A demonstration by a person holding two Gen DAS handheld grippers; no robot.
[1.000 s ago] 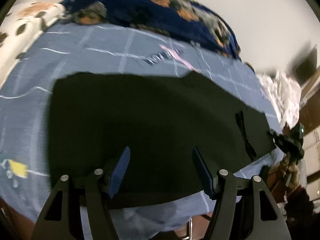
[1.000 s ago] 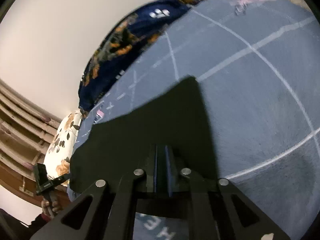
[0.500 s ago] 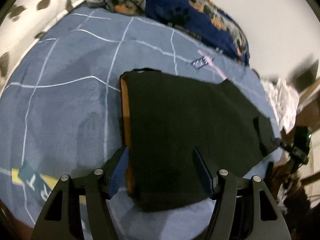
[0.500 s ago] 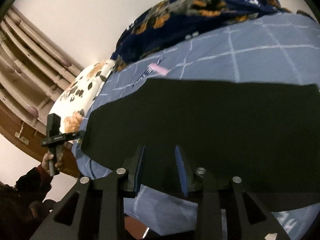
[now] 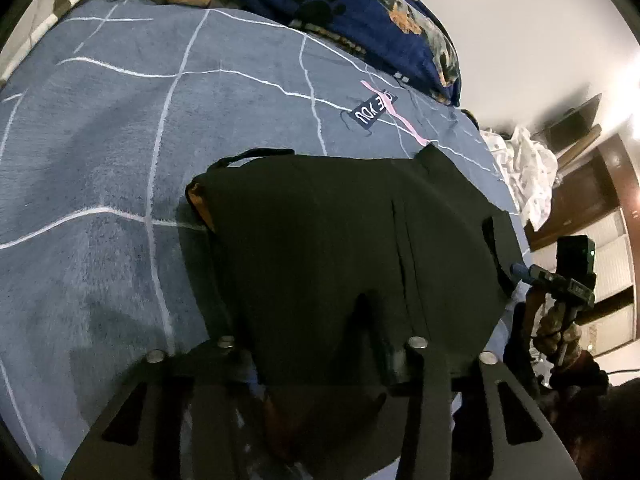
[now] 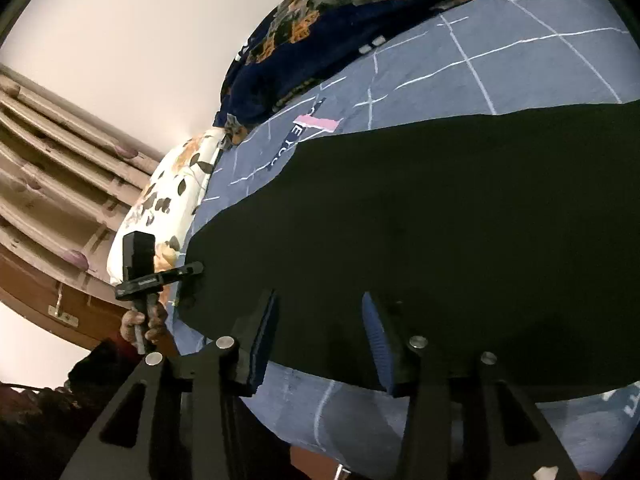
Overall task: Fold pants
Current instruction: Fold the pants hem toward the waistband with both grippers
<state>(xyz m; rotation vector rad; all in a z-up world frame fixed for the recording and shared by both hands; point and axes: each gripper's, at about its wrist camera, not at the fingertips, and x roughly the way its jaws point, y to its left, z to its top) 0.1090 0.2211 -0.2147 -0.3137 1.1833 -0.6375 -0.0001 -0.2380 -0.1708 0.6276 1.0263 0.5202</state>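
Two grippers at the near edge of the black pants [image 5: 340, 248] lying on the bed [image 5: 120, 128]: right gripper [image 6: 320, 334] fingers spread, holding nothing; left gripper [image 5: 320, 360] cloth-draped, state indeterminate; risk: pinching a single layer would skew the fold.

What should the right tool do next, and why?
Probably close on the near edge of the black pants. The right tool stands open over that edge and grips nothing. The left tool is at the pants' far end, its fingers hidden under fabric in its own view. The pants lie on the blue blanket.
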